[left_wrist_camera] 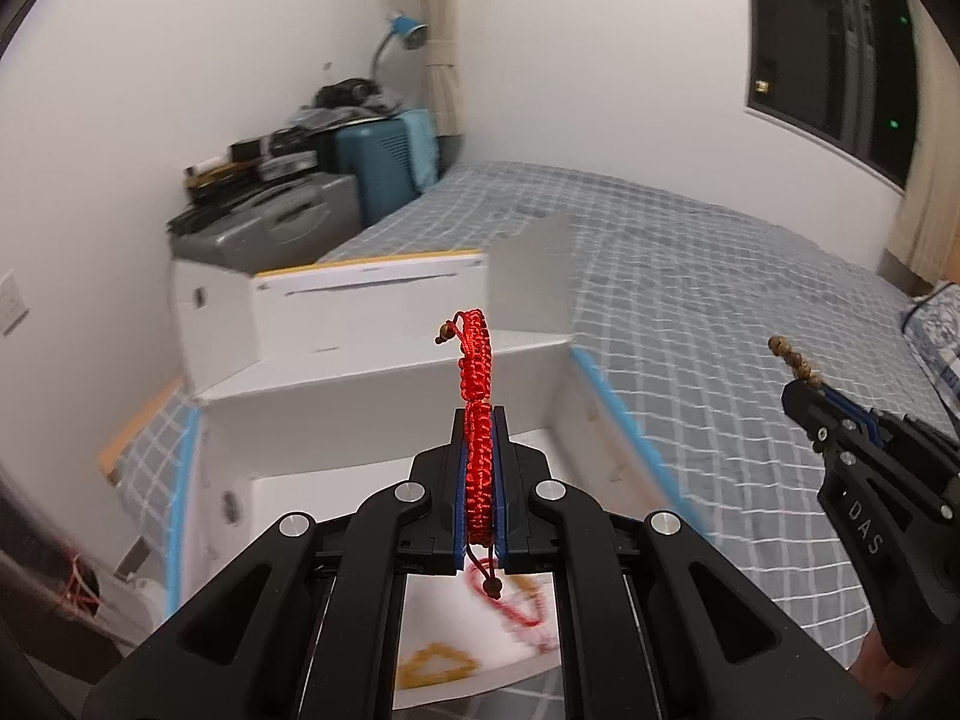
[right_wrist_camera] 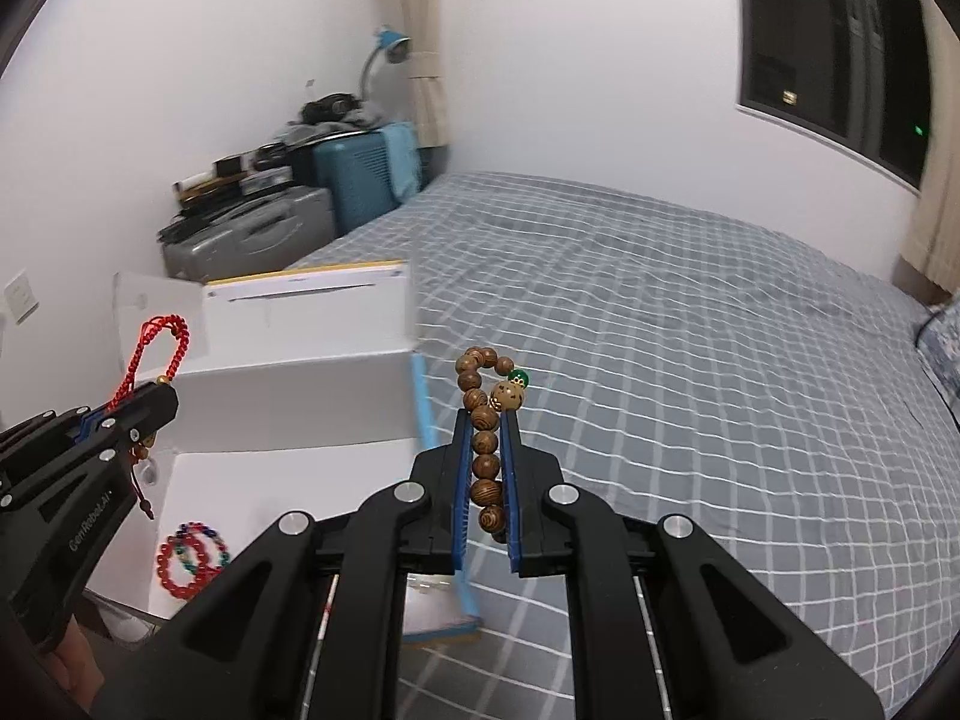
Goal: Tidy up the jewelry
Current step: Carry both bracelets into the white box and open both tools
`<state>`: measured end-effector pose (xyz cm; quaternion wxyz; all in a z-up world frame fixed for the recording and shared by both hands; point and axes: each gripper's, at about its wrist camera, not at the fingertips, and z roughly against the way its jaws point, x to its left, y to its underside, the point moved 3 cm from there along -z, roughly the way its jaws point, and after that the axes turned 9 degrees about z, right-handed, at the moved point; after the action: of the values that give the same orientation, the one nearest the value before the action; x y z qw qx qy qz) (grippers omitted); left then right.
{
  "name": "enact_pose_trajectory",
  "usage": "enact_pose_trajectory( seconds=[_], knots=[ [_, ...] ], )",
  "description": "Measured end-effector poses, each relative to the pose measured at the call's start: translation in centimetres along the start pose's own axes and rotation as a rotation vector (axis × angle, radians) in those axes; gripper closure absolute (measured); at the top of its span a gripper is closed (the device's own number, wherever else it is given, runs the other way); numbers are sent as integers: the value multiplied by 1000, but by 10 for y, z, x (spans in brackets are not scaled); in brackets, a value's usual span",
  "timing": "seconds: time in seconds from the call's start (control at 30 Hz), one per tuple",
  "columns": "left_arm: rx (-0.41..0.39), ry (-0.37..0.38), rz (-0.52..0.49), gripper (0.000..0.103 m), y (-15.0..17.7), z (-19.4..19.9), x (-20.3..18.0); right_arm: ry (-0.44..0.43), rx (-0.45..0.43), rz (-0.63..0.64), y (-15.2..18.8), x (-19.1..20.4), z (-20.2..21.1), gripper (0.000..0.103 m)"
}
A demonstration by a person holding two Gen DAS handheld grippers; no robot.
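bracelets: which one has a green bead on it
The wooden bead bracelet clamped in the right gripper; the left gripper holds a red woven cord bracelet.

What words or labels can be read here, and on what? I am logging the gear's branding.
"DAS" – on the body of the right hand-held gripper, seen from the left wrist view.
"GenRobot.AI" – on the body of the left hand-held gripper, seen from the right wrist view; last letters are soft.
White box: printed marks too blurred to read.
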<state>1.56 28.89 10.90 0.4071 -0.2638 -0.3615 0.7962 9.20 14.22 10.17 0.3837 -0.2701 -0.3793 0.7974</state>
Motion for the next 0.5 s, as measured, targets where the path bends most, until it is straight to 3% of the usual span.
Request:
enact_pose_trajectory(
  seconds=[0.27,0.5],
  knots=[
    [60,-81,84,97,15,-19,67,-81,36,61,3,64,-28,95],
    [128,-136,119,97,34,-44,96,-130,115,93,20,99,-61,95]
  ],
)
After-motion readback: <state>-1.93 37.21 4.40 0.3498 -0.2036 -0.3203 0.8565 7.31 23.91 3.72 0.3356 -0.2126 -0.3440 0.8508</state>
